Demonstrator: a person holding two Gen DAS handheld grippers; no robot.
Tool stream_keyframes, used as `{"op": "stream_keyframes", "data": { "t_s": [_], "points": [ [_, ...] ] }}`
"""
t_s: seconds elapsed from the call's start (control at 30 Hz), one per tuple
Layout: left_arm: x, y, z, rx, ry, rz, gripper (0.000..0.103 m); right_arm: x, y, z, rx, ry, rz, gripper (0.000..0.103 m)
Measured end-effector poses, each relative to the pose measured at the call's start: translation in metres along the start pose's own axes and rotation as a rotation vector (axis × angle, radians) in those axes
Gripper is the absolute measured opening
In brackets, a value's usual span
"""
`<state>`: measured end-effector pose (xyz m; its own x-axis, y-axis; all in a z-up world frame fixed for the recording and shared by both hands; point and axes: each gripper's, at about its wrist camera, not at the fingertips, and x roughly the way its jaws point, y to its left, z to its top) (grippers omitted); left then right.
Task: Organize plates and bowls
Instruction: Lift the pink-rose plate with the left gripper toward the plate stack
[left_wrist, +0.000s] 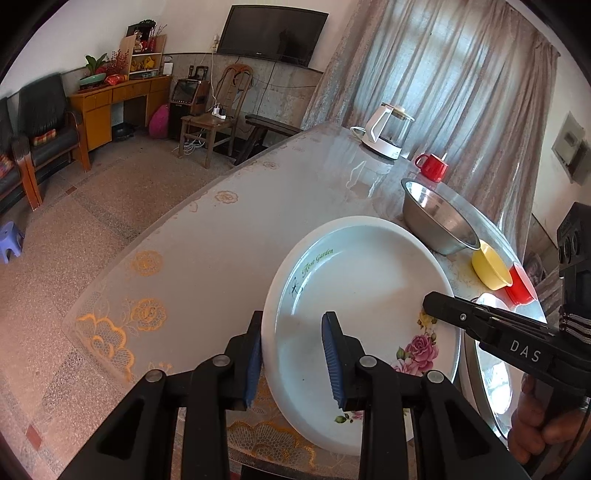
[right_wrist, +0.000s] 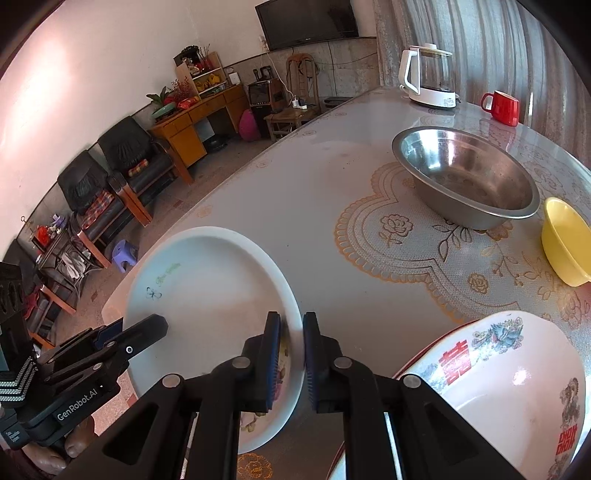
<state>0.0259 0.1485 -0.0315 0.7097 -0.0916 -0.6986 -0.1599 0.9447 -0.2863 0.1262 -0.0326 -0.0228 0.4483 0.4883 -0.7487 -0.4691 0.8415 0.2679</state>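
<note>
Both the left hand-held gripper (left_wrist: 293, 360) and right hand-held gripper (right_wrist: 291, 363) straddle the white plate's (left_wrist: 362, 295) rim, unclamped, lower frame centre, on the counter (left_wrist: 229, 236).

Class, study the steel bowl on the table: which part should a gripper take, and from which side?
Grip the steel bowl by its thin flared rim, one finger inside and one outside. Come from above on its near, open side; the yellow bowl crowds its right edge. Its wall is too wide and sloped to span.
</note>
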Motion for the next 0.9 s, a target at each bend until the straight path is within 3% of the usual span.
{"op": "stream_keyframes", "data": {
  "t_s": [0.37,0.9],
  "points": [
    [-0.010,-0.020,0.006,0.057,-0.032,-0.016,0.030,-0.021,-0.013,-0.002,0.068,-0.056,0.007,0.012],
    [-0.025,-0.069,0.013,0.167,-0.058,-0.112,0.030,-0.075,-0.045,-0.019,0.185,-0.152,-0.010,0.012]
  ]
}}
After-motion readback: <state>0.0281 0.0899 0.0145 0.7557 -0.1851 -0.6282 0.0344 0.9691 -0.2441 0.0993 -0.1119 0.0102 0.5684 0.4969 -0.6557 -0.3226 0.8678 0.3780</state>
